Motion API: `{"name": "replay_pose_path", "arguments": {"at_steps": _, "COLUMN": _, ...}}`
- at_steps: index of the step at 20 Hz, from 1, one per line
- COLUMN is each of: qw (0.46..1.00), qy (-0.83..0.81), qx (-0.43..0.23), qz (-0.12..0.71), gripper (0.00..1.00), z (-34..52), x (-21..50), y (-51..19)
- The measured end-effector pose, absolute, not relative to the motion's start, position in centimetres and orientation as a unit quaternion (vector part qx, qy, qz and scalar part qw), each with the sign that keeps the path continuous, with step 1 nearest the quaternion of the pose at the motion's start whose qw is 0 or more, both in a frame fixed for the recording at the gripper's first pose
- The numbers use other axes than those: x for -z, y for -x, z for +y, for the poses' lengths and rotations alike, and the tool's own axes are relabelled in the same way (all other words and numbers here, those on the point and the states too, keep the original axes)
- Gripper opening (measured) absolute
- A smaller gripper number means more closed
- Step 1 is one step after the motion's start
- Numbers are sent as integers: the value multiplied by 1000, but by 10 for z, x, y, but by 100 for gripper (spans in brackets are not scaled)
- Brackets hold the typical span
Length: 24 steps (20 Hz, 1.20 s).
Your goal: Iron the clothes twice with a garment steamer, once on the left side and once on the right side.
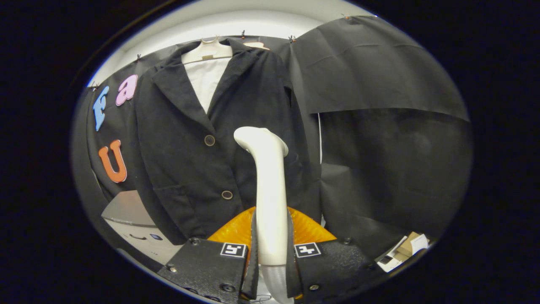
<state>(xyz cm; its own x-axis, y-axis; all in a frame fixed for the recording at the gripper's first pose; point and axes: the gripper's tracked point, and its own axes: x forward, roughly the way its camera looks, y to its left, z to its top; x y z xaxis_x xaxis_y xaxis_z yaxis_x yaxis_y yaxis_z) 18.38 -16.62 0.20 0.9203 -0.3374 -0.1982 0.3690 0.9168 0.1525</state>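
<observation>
the gripper point(271, 247) is closed on the handle of the garment steamer point(270, 198), with one finger pressed against each side of the pale handle, so the steamer stands upright between the fingers. a ribbed grey hose point(276, 280) leaves the bottom of the handle and drops down between the two finger bases. the handle rises straight up from the fingers and bends at its top into the steamer head point(258, 139), which points away toward the clothes.

the dark jacket point(211, 139) hangs just beyond the steamer on a pale hanger point(209, 50), against the black cloth wall point(379, 126). a white shirt point(206, 82) shows in the open v between the lapels. the steamer head sits in front of the jacket's front panel to the right of the buttons, about level with the upper button point(209, 140) and well above the lower button point(227, 194). whether the head actually touches the fabric cannot be told from this angle.

behind the handle, just ahead of the fingers, an orange ribbed piece point(310, 228) fans out to both sides. left of the jacket's hem stands a grey and white cabinet point(135, 219). beyond the right finger, low against the wall, lie some small cardboard and paper pieces point(405, 249).
</observation>
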Motion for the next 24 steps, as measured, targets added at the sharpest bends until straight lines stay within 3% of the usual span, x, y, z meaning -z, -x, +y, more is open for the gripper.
{"name": "replay_pose_path", "arguments": {"at_steps": 24, "qw": 965, "qy": -102, "qx": 184, "qz": 155, "gripper": 29, "z": -158, "x": 103, "y": -168}}
